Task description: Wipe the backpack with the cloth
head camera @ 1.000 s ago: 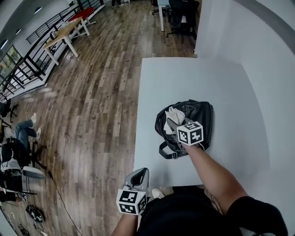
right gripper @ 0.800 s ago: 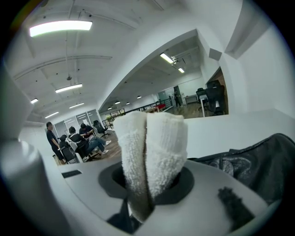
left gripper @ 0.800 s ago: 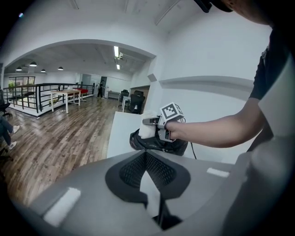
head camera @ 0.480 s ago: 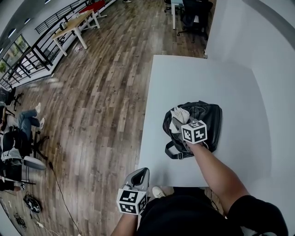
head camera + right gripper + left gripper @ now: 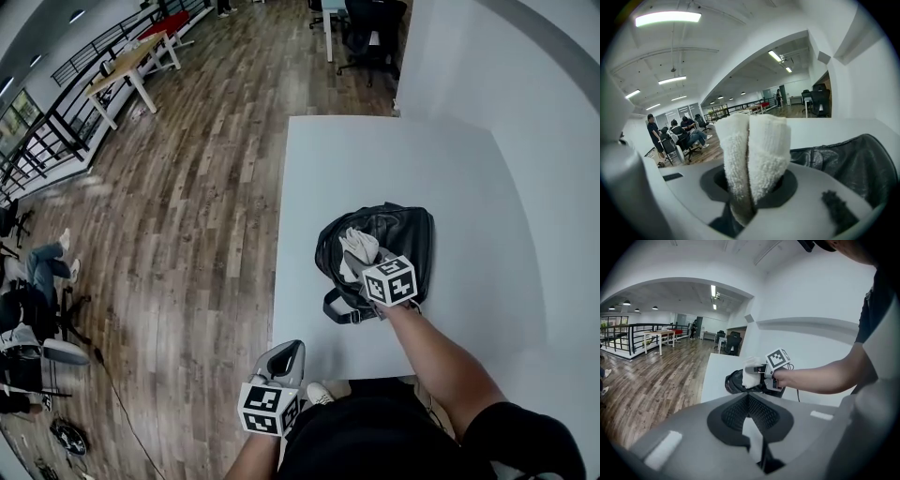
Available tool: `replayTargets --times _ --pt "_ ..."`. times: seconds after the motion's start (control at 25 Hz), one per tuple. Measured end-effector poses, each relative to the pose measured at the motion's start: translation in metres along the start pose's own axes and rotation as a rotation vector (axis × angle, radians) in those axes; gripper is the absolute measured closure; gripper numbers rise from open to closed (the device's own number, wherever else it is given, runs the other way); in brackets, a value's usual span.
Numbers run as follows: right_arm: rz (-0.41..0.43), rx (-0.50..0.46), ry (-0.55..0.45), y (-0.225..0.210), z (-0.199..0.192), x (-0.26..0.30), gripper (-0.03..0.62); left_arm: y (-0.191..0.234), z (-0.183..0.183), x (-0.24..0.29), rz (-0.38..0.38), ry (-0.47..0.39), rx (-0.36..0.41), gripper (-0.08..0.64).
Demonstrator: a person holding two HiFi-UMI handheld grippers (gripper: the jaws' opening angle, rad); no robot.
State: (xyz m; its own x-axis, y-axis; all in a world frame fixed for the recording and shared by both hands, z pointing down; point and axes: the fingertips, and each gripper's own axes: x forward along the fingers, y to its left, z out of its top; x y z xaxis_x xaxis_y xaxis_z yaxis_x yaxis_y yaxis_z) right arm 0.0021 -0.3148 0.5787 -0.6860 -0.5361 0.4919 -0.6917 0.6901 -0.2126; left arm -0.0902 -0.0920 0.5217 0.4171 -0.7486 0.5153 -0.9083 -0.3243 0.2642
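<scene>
Backpack (image 5: 398,234) and cloth are meeting at the centre of the head view. Our right gripper (image 5: 356,262) is clamping its jaws on the folded white cloth (image 5: 356,246). In the right gripper view the cloth (image 5: 752,154) is standing up out of the jaws in two thick folds, with the black bag (image 5: 848,164) lying just behind it at the right. We are holding the cloth over the left part of the backpack, which is lying flat on the white table (image 5: 319,169), toward its near edge.

Our left gripper (image 5: 281,361) is hanging at the bottom of the frame, off the table's near edge, its jaws pressed together on nothing.

We are not seeing where the cloth meets the bag, since the marker cube (image 5: 388,281) is covering that spot. Bare tabletop is lying open beyond the bag and on both sides of it. A white wall (image 5: 562,141) is running along the frame's right, and wooden floor (image 5: 187,206) is spreading across the left.
</scene>
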Motion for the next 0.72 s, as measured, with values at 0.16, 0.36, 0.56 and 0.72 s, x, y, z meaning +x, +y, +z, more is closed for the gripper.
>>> replayTargets --times 0.16,0.36,0.56,0.72 --pt "-0.023 -0.001 -0.009 -0.007 -0.002 -0.013 0.502 -0.005 0.0 0.005 -0.025 -0.001 0.019 0.554" --pt "-0.053 0.01 -0.02 -0.014 -0.004 -0.033 0.502 -0.015 0.004 0.006 -0.049 -0.006 0.031 0.554" --pt "-0.081 0.015 -0.025 -0.017 -0.01 -0.051 0.502 -0.023 0.003 0.006 -0.076 -0.008 0.05 0.554" --pt "-0.104 0.014 -0.024 -0.021 -0.015 -0.065 0.502 -0.029 0.006 0.004 -0.091 -0.016 0.055 0.554"
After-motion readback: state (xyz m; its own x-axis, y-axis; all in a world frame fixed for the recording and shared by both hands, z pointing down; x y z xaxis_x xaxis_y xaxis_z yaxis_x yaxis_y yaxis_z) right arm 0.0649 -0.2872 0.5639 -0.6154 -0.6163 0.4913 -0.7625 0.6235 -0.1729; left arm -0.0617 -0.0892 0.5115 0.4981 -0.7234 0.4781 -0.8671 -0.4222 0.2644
